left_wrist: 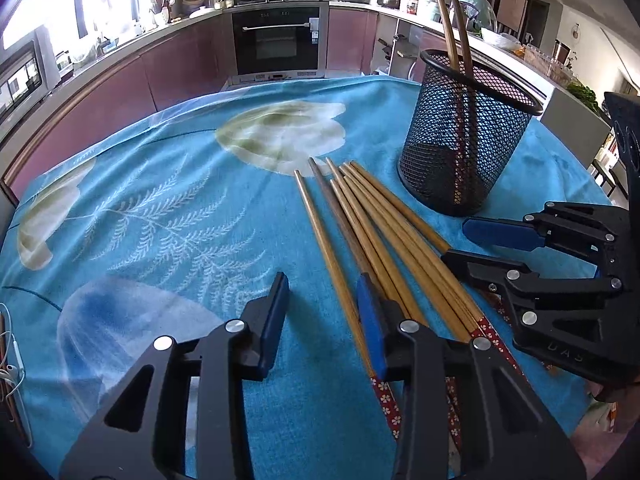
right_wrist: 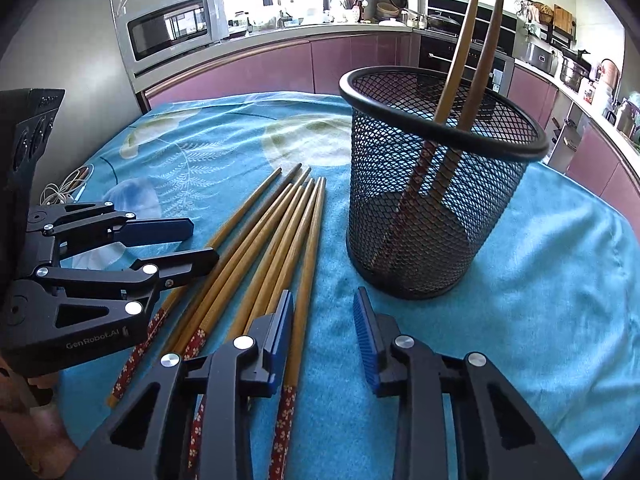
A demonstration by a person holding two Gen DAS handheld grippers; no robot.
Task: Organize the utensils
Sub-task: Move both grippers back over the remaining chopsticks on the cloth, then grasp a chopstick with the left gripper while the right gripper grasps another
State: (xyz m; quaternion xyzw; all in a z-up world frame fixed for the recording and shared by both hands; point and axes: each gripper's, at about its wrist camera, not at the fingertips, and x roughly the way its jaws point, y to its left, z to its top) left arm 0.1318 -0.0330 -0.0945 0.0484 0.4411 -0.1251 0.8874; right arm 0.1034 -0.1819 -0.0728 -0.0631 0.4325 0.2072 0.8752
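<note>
A black wire-mesh holder, round with a smooth solid rim, stands upright on a table covered by a fuzzy turquoise cloth printed with pale leaves and fern fronds. Two slender wooden chopsticks lean inside the holder, their tapered tips rising above the rim and their patterned ends showing through the mesh near the bottom.

Just beside the holder's base, on the cloth, lies a loose fan of chopsticks: smooth tan sticks, one darker brown, with tapered tips pointing toward the far edge of the table and red flower-patterned handle ends toward the camera.

The left gripper, black angular plastic with flat blue pads, hangs partly open on the side of the fan away from the holder; the outermost stick runs beneath its gap, and I cannot tell whether a pad touches it. The right gripper, whose blue pad is ribbed, hangs partly open between the fan and the holder, its gap over bare cloth, holding nothing; its left finger lies over the stick nearest the holder.
</note>
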